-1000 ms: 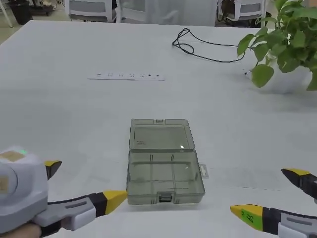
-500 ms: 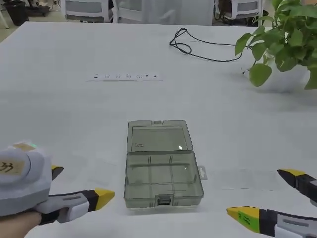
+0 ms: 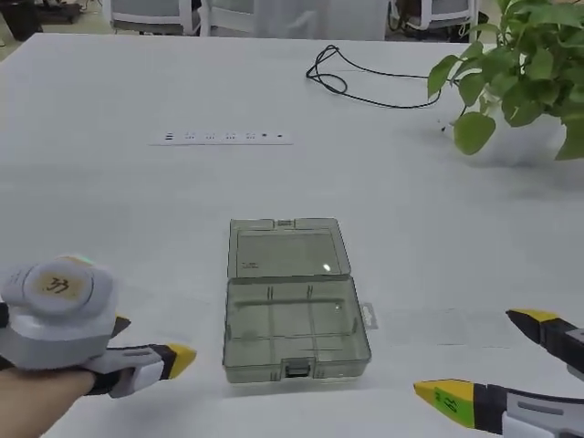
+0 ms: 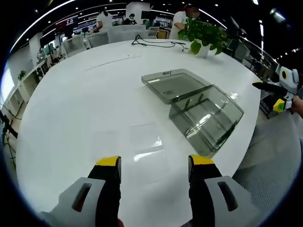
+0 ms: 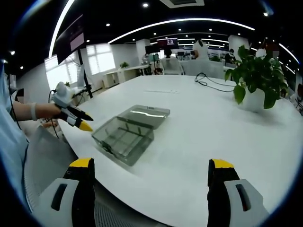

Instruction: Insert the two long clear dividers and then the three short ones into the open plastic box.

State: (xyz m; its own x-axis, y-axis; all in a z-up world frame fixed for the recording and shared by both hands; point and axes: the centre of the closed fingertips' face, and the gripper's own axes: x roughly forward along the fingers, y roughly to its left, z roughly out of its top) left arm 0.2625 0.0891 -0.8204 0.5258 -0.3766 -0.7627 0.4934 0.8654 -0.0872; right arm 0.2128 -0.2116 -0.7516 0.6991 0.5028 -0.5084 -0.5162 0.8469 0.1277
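Zero contact right now: left gripper (image 3: 151, 338) is hovering left of the box (image 3: 297, 328) and right gripper (image 3: 474, 354) is hovering right of it, both with fingers spread wide and gripping nothing. Box is sitting open on the bench (image 3: 137, 210), lid lying flat on its far side. Clear dividers (image 4: 144, 142) are lying flat just beside the box, on the left gripper's side.

left gripper (image 3: 151, 338): pale grey body, black jaws tipped yellow | round white cap (image 3: 57, 287) marked 33 | right gripper (image 3: 474, 354): same yellow tips, green label (image 3: 449, 398) on one jaw | light blue sleeve (image 5: 9, 142), white wristband (image 5: 32, 111)
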